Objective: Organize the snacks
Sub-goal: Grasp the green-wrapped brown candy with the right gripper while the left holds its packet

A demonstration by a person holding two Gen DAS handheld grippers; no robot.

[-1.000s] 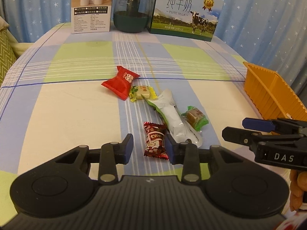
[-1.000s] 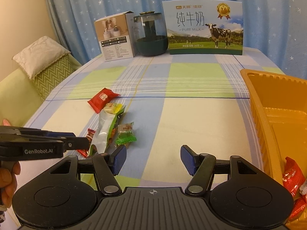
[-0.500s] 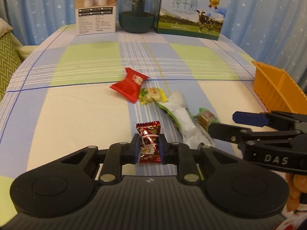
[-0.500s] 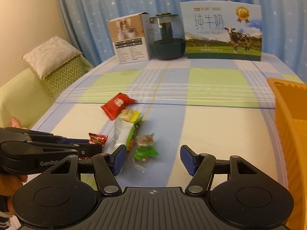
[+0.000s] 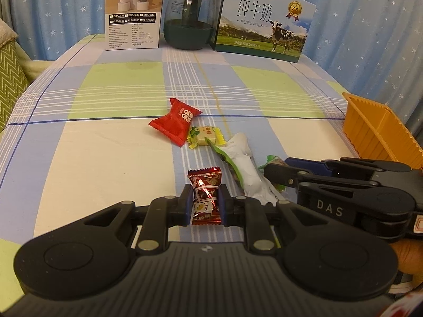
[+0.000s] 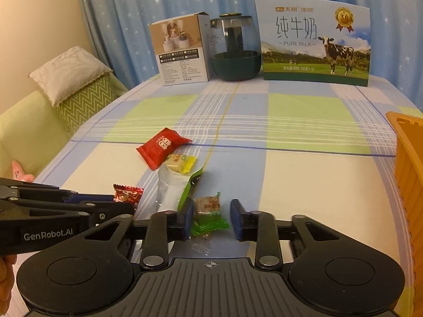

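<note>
Left wrist view: left gripper (image 5: 205, 204) clamped on dark red candy (image 5: 205, 190), just beside white packet (image 5: 248, 166) | Right wrist view: right gripper (image 6: 210, 218) just narrowing around green candy (image 6: 208, 211), right pad apart, beside white packet (image 6: 171, 192); orange basket (image 6: 407, 163) far right.

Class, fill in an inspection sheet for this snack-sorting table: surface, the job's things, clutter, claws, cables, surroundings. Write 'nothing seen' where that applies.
Surface: checked tablecloth.
Job's things: red packet, yellow candy, white-and-green pouch, dark red candy and green candy clustered mid-table; orange bin at the right edge.
Clutter: white box, glass jar and milk carton along the far edge.
Claws: left claw shut on the dark red candy; right claw has just been closing, the green candy between its jaws, one pad not yet touching.
Cables: nothing seen.
Surroundings: starred blue curtain; cushion on a green sofa at left.
</note>
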